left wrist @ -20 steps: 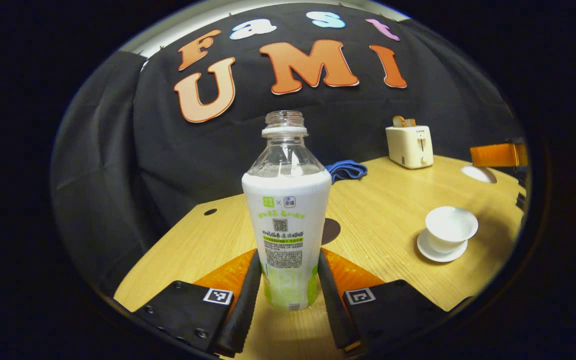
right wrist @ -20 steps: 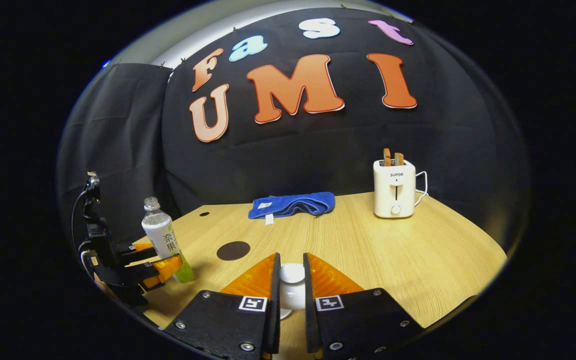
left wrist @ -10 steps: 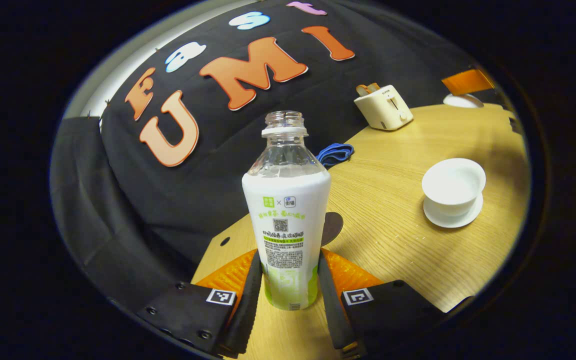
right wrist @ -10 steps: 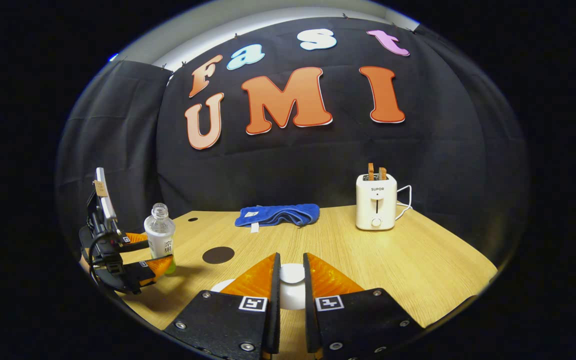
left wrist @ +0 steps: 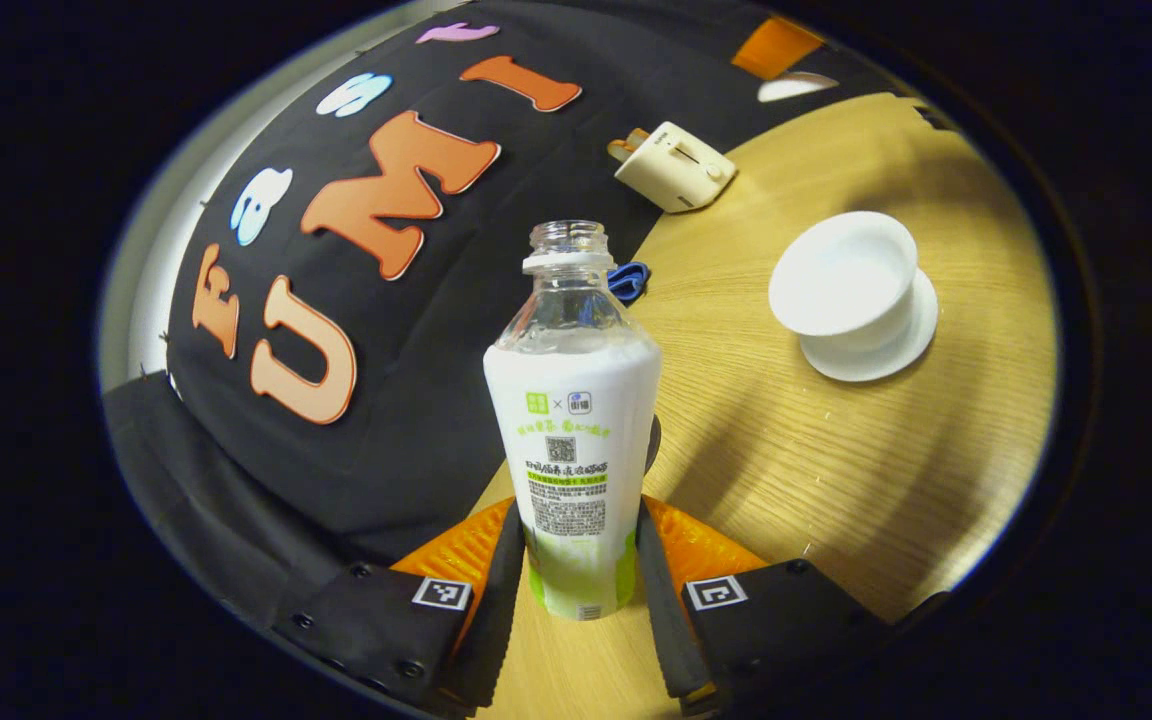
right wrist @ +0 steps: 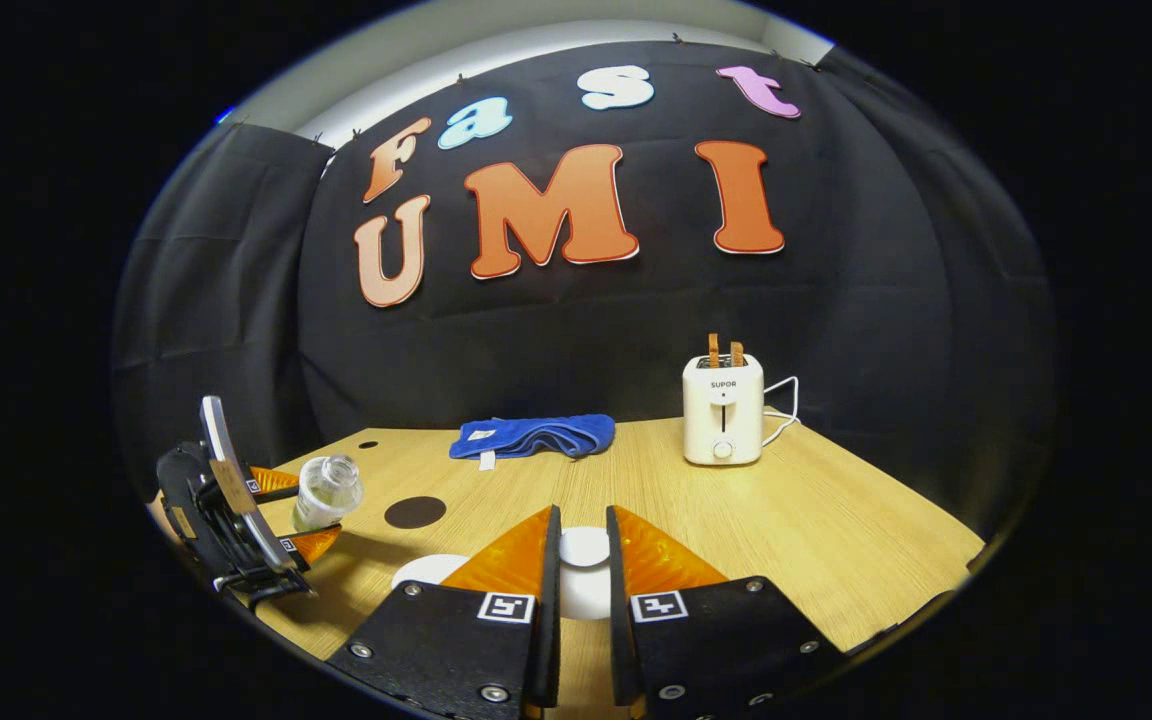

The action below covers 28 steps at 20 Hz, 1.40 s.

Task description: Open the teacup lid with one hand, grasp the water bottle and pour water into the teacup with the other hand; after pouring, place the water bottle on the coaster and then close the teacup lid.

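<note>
Tilting toward the uncovered teacup (left wrist: 844, 275), the water bottle (left wrist: 574, 420) is clamped between the left claw (left wrist: 576, 590) fingers. The lid (right wrist: 584, 548) is gripped by the right claw (right wrist: 578, 590) above the worktop (right wrist: 836, 530).

Left gripper view: rolled, tabletop (left wrist: 836, 440) slanting, close on the water bottle (left wrist: 573, 420). Right gripper view: level, low over the table, facing the back wall. Shared: toaster (right wrist: 723, 408), blue towel (right wrist: 534, 437), bottle.

water bottle (left wrist: 572, 420): uncapped, tilted, clear liquid inside | teacup (left wrist: 844, 276): white, open, on saucer | lid (right wrist: 584, 547): lifted off
</note>
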Tool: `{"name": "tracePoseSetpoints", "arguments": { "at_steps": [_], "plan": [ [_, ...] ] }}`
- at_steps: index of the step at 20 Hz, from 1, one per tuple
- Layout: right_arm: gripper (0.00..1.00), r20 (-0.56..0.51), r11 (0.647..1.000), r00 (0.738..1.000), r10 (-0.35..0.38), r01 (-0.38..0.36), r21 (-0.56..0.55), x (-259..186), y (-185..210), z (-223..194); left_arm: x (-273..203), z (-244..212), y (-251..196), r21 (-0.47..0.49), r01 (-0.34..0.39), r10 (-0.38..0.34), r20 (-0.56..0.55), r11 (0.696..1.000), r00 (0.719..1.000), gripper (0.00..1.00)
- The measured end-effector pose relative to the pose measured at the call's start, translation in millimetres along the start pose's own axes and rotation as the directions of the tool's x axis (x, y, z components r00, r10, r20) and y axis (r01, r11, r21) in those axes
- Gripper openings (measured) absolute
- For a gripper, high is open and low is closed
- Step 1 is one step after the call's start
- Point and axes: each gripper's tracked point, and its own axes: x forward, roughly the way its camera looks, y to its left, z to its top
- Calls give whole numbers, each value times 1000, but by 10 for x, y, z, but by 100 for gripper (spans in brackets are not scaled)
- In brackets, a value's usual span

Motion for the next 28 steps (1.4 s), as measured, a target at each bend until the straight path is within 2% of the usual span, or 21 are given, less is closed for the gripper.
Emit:
{"name": "tracePoseSetpoints", "arguments": {
  "at_steps": [3, 4, 10, 17, 21, 28],
  "plan": [
    [21, 6, 1000, 1000, -6, 6, -5, -24, -24, 11, -8, 40, -32, 98, 2, -3, 10, 995, 1000, 61],
    [21, 8, 1000, 1000, -7, 7, -1, -32, -37, 7, -7, 60, -38, 134, -1, -1, 15, 991, 1000, 64],
    [21, 9, 1000, 1000, -16, 16, 2, -81, -105, -5, -44, 106, -42, 303, -13, 2, 37, 953, 999, 62],
    [21, 14, 1000, 1000, -19, 19, -13, -132, -136, -4, 31, 116, 2, 472, -38, 19, 45, 881, 999, 63],
    [21, 21, 999, 1000, -19, 20, -25, -140, -138, 13, 32, 130, 73, 526, -54, 35, 45, 849, 998, 63],
    [21, 22, 999, 999, -26, 26, -25, -166, -185, 23, 15, 316, 249, 632, -107, 65, 90, 768, 994, 62]
  ]
}}
